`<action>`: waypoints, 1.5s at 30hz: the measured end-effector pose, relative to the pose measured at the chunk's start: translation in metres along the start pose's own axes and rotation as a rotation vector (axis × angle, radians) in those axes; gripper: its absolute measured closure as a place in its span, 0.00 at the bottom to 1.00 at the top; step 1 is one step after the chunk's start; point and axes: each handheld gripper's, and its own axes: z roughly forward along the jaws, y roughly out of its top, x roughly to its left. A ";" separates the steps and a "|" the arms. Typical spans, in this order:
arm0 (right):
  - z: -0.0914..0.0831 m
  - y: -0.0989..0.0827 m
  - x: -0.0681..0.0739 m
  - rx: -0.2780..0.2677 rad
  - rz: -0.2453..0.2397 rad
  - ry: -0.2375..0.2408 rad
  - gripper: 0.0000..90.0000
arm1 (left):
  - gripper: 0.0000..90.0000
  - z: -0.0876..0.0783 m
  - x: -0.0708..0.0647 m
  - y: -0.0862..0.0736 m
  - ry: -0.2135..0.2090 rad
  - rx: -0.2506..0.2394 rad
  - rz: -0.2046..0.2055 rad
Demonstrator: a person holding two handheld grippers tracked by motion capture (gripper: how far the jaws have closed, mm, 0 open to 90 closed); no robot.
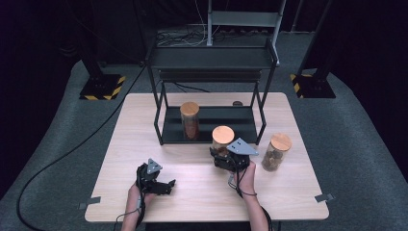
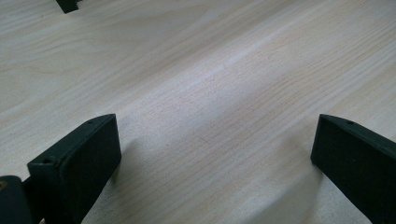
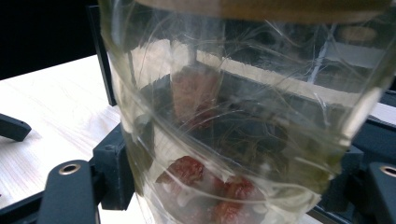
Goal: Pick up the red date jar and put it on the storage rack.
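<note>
My right gripper [image 1: 222,155] is shut on a clear glass jar [image 1: 223,138] with a round wooden lid, held just in front of the black shelf rack [image 1: 161,126]. In the right gripper view the jar [image 3: 224,107] stands between the jaws, with reddish dried fruit at its bottom and one black finger [image 3: 114,163] against its left side. My left gripper [image 1: 166,185] rests low over the table's near left part, open. In its own view the left gripper [image 2: 215,154] has bare wood between its wide-apart jaws.
A second lidded jar [image 1: 189,120] stands on the rack's lower shelf at the left. A third jar [image 1: 276,151] stands on the table [image 1: 288,192] to the right of the held one. A small dark object [image 1: 237,103] lies behind the rack.
</note>
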 end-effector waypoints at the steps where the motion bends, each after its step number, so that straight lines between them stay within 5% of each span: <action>1: 0.001 0.000 0.000 0.000 -0.001 0.001 0.27 | 0.01 0.000 0.000 0.000 0.000 0.000 0.000; 45: 0.025 0.012 -0.011 0.010 -0.008 -0.019 0.27 | 0.01 0.000 0.000 0.000 0.000 0.000 -0.001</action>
